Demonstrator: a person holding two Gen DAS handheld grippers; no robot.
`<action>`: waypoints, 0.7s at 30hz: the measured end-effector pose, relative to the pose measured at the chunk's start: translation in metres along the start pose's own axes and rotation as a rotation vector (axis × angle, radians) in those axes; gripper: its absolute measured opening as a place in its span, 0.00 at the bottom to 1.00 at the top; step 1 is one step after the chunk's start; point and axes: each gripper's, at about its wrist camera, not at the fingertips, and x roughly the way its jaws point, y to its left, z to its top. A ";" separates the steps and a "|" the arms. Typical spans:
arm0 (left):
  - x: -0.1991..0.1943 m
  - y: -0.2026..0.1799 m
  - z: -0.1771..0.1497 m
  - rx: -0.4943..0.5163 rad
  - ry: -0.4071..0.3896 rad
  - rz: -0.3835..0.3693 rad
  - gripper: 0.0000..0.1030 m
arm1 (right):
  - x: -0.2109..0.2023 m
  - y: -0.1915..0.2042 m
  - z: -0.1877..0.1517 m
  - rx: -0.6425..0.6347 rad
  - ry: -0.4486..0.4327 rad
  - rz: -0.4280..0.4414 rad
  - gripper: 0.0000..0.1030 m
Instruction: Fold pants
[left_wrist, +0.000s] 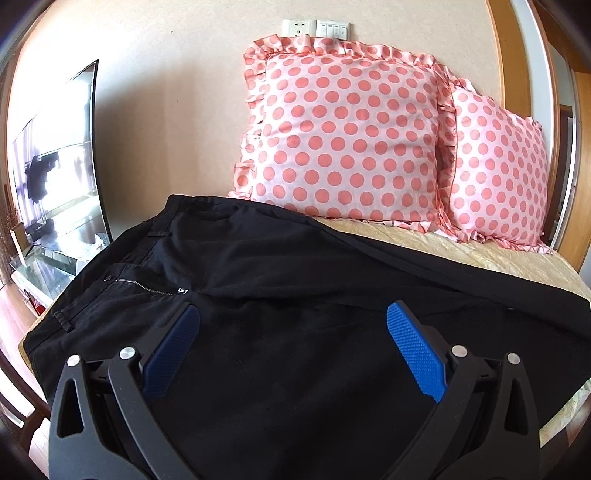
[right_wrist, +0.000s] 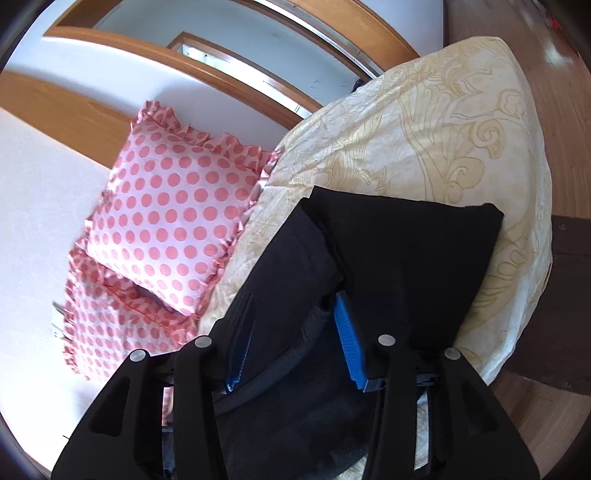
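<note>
Black pants (left_wrist: 280, 332) spread across cream bedspread (left_wrist: 509, 258), waistband toward its left edge. Left gripper (left_wrist: 291, 325) spread wide above the cloth, grasping nothing. Right gripper (right_wrist: 295, 314) parted around a leg fold. Polka-dot pillows (left_wrist: 343, 140) just beyond.

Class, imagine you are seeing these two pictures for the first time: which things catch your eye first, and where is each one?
The black pants spread across the cream bedspread dominate, with the zipper fly at the left. Behind them, two pink polka-dot pillows lean against the wall. In the foreground, the left gripper shows blue pads spread wide above the cloth.
</note>
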 end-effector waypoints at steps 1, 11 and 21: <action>0.001 0.000 0.000 -0.008 0.006 -0.022 0.98 | 0.003 0.004 0.000 -0.023 -0.002 -0.021 0.45; 0.002 0.003 -0.001 -0.053 0.018 -0.026 0.98 | 0.004 -0.002 -0.001 -0.056 -0.017 0.005 0.05; 0.027 0.043 0.034 -0.161 0.053 -0.052 0.98 | -0.017 -0.017 0.001 -0.071 -0.094 -0.031 0.05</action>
